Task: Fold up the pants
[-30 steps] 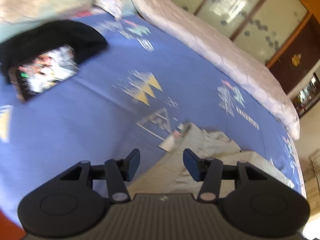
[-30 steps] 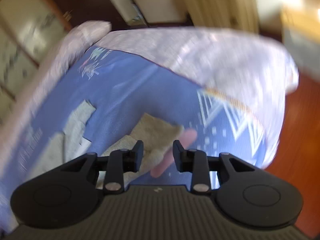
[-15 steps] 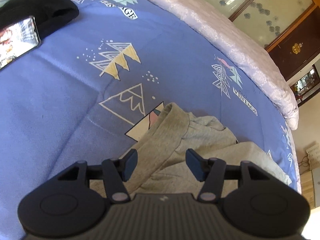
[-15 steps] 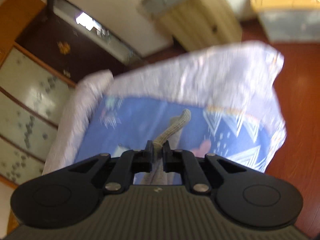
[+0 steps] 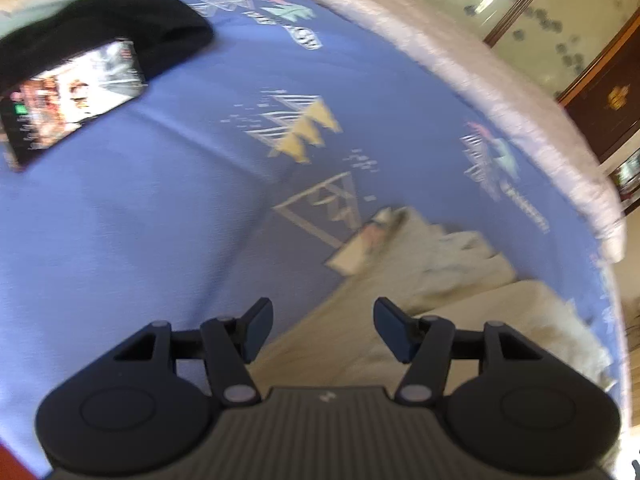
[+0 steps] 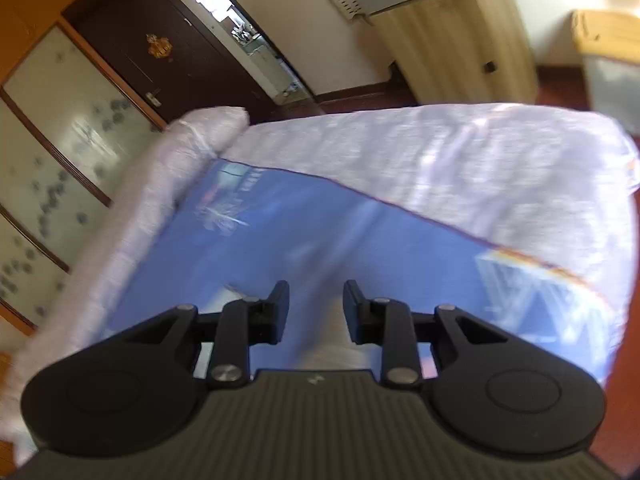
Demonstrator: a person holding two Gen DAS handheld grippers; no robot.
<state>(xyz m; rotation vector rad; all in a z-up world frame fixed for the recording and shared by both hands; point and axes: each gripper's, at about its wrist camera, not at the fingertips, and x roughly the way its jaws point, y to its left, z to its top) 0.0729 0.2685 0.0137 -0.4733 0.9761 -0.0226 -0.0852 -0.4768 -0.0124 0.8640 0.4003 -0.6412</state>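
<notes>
Grey pants [image 5: 452, 280] lie crumpled on a blue patterned bedsheet [image 5: 160, 220], at the lower right of the left wrist view. My left gripper [image 5: 322, 320] hangs open over their near edge, with cloth below the gap and neither pad touching it. In the right wrist view, my right gripper [image 6: 316, 304] has its jaws opening. A pale blurred strip of the pants [image 6: 340, 354] shows low between the fingers, and the pads do not press on it. The right gripper points out over the bed's foot.
A black garment [image 5: 132, 20] and a phone [image 5: 76, 96] with a lit screen lie at the far left of the bed. A white quilt [image 6: 440, 160] rolls along the bed's edge. Wardrobe doors [image 6: 60, 120], a cabinet [image 6: 440, 40] and red wooden floor lie beyond.
Half a second ago the right gripper was shut on a raised pant leg; now its jaws stand apart and the leg has dropped. The left jaws have widened slightly and its view has swung.
</notes>
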